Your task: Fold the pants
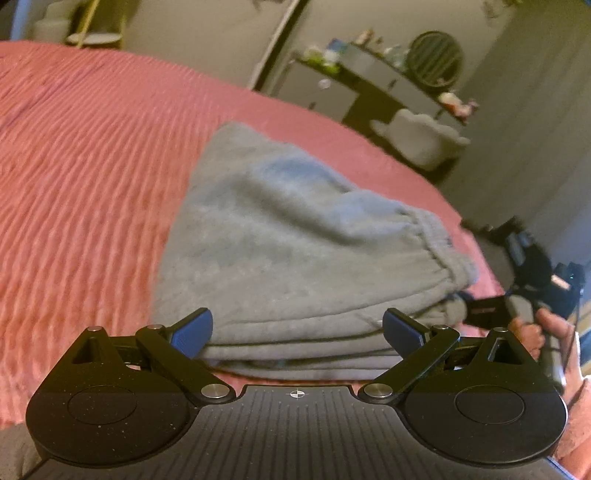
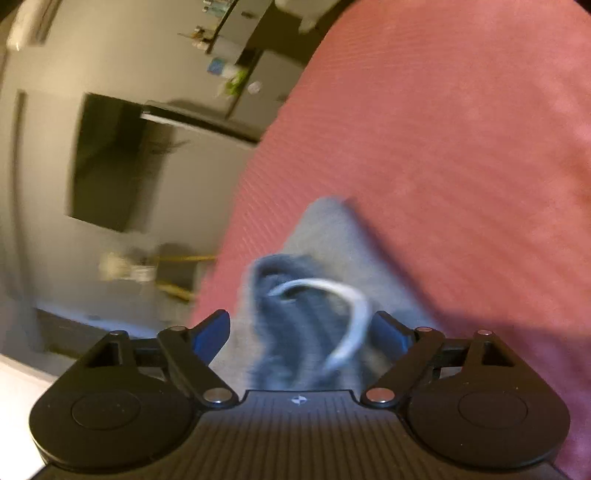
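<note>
I'm working over a bed under a ribbed pink bedspread (image 1: 92, 155); grey walls (image 1: 207, 33) are closing in the dim room, a cluttered dark dresser (image 1: 373, 85) (round mirror (image 1: 436, 59) on top) standing beyond.

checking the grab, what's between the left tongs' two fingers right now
In the left wrist view, the left tongs stand open with the near edge of the folded grey pants between the fingers, stacked layers showing, on the pink bedspread.
</note>
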`<state>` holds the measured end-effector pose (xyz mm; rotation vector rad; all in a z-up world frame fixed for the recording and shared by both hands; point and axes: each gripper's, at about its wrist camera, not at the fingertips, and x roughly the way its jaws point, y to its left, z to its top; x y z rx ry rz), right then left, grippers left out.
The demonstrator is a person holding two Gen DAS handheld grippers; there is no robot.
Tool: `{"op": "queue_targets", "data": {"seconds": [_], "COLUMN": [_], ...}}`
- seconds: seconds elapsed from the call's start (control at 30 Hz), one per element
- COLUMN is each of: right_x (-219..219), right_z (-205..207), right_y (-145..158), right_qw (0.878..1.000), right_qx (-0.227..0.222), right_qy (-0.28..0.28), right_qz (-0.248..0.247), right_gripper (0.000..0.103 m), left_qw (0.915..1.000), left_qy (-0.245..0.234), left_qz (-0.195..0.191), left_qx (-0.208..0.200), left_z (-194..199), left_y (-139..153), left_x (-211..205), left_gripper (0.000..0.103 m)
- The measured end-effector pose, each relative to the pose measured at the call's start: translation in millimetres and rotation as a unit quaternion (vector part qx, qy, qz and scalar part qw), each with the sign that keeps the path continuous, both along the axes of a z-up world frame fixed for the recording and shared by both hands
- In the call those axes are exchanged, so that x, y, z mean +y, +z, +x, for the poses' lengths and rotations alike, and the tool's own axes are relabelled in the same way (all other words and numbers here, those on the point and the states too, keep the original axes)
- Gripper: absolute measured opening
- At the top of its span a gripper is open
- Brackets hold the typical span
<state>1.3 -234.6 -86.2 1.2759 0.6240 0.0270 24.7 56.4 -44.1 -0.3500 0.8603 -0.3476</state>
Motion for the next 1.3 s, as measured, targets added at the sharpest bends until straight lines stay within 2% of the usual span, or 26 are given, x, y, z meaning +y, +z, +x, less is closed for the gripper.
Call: {"op": "queue_targets", "data": {"seconds": [0.03,0.07,0.13,0.2,0.27,0.3,0.37,0.4,0.43,0.47,0.5,0.57,0.6,0.63,0.67,0.73,0.77,0.8,0.83,0.9,1.0,1.1,1.2,1.23,1.27,1.3], "right_x": [3,9,21,34,45,47,44,39,36,36,38,44,47,47,46,42,42,40,44,55,76,98,112,114,114,109], "right_z": [5,9,14,15,15,14,6,0,-6,-12,-18,-29,-33,-35,-32,-33,-37,-43,-48,-62,-61,-47,-28,-19,-11,-8], "right_y": [-1,3,11,12,13,12,7,7,8,11,15,20,21,18,14,9,15,25,34,50,63,71,68,63,55,45], "right_qw": [1.0,1.0,0.999,0.996,0.993,0.991,0.992,0.993,0.994,0.993,0.993,0.99,0.99,0.99,0.99,0.992,0.992,0.989,0.983,0.971,0.962,0.94,0.923,0.917,0.912,0.907], "right_qx": [-0.008,-0.01,-0.027,-0.045,-0.035,-0.017,-0.013,-0.01,-0.013,-0.025,-0.035,-0.036,-0.039,-0.035,-0.019,-0.01,-0.014,-0.018,-0.026,-0.06,-0.113,-0.137,-0.08,-0.046,-0.003,0.043], "right_qy": [0.009,0.017,0.042,0.073,0.094,0.1,0.089,0.079,0.069,0.063,0.058,0.049,0.044,0.04,0.039,0.033,0.021,0.012,0.0,-0.011,0.025,0.055,0.065,0.077,0.092,0.095], "right_qz": [0.015,0.007,-0.011,-0.007,-0.063,-0.086,-0.091,-0.088,-0.088,-0.093,-0.1,-0.125,-0.132,-0.133,-0.135,-0.122,-0.125,-0.148,-0.179,-0.23,-0.248,-0.307,-0.37,-0.389,-0.401,-0.409], "right_gripper": [0.073,0.07,0.07,0.073,0.076,0.072,0.054,0.038,0.03,0.027,0.027,0.027,0.027,0.032,0.033,0.036,0.042,0.064,0.075,0.076,0.076,0.076,0.085,0.085,0.085,0.086], "left_qw": [1.0,1.0,0.9997,0.998,0.9935,0.9906,0.9845,0.9828,0.9842,0.988,0.9914,0.9948,0.9949,0.9948,0.9947,0.9945,0.9939,0.9929,0.9917,0.9907,0.9915,0.9908,0.989,0.9868,0.9822,0.978], "left_qy": [0.002,0.001,-0.005,-0.014,-0.037,-0.046,-0.07,-0.074,-0.076,-0.077,-0.073,-0.049,-0.038,-0.029,-0.026,-0.037,-0.046,-0.054,-0.069,-0.094,-0.103,-0.074,-0.041,-0.028,-0.01,0.0], "left_qz": [0.002,0.003,0.019,0.049,0.095,0.12,0.157,0.167,0.159,0.132,0.107,0.079,0.08,0.078,0.069,0.067,0.076,0.089,0.096,0.091,0.078,0.113,0.141,0.157,0.184,0.204], "left_qx": [0.003,-0.001,-0.016,-0.037,-0.05,-0.047,-0.034,-0.026,-0.021,-0.017,-0.021,-0.04,-0.05,-0.059,-0.072,-0.072,-0.065,-0.058,-0.051,-0.037,-0.012,-0.003,-0.017,-0.024,-0.035,-0.042], "left_z": [1,2,3,5,7,8,10,12,14,19,24,36,45,52,64,85,97,108,119,134,153,164,160,157,151,145], "left_y": [0,2,7,9,7,4,-3,-4,-3,1,8,22,30,35,41,43,41,38,34,25,6,-13,-15,-12,-9,-6], "left_x": [-1,-3,-9,-19,-32,-38,-44,-45,-41,-35,-29,-18,-16,-15,-14,-17,-22,-28,-34,-43,-52,-55,-46,-41,-33,-27], "left_gripper": [0.101,0.101,0.101,0.101,0.101,0.101,0.099,0.095,0.088,0.085,0.086,0.088,0.089,0.091,0.091,0.088,0.08,0.075,0.07,0.062,0.056,0.047,0.05,0.059,0.074,0.084]}}
